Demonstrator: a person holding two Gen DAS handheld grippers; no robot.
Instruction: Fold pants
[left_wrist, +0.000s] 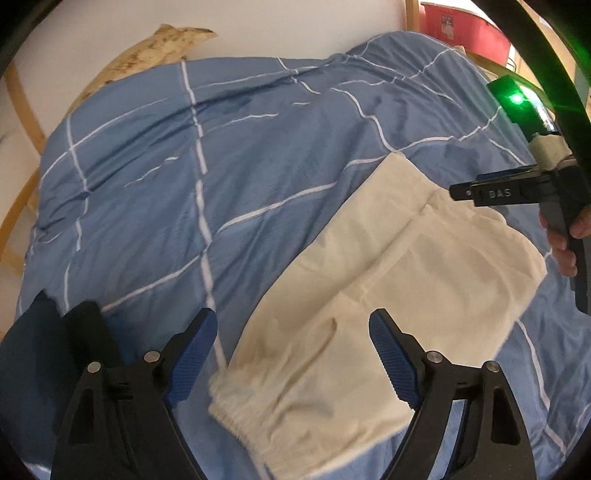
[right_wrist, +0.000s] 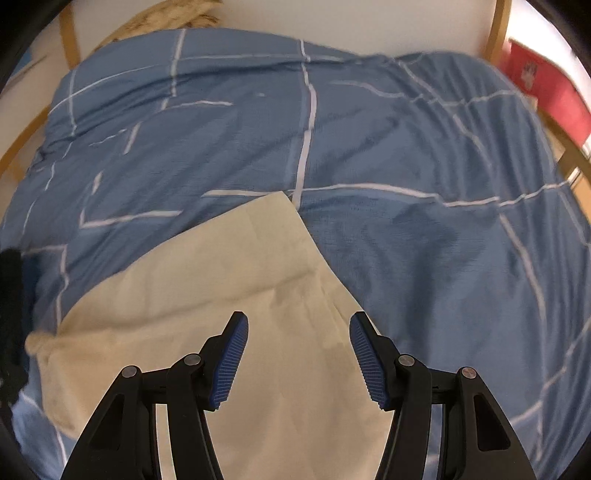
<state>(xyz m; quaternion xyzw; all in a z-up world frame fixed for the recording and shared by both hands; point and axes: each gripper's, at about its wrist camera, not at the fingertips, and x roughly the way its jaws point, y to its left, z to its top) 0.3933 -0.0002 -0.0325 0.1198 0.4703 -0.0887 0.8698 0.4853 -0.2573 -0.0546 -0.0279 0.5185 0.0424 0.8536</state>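
Left gripper (left_wrist: 291, 350) and right gripper (right_wrist: 299, 354), jaws parted and empty, above folded cream pants (left_wrist: 388, 266).
Pants lie on a wrinkled blue checked duvet (left_wrist: 221, 155); elastic waistband gathered, lower edge cut off by the frame.

Black left gripper (left_wrist: 292, 354), ribbed blue pads (left_wrist: 192, 363), silver rivets

The blue duvet (right_wrist: 406, 258) lies bare to the far side and right of the folded cream pants (left_wrist: 388, 277); a dark garment (left_wrist: 33, 350) crowds the left edge.
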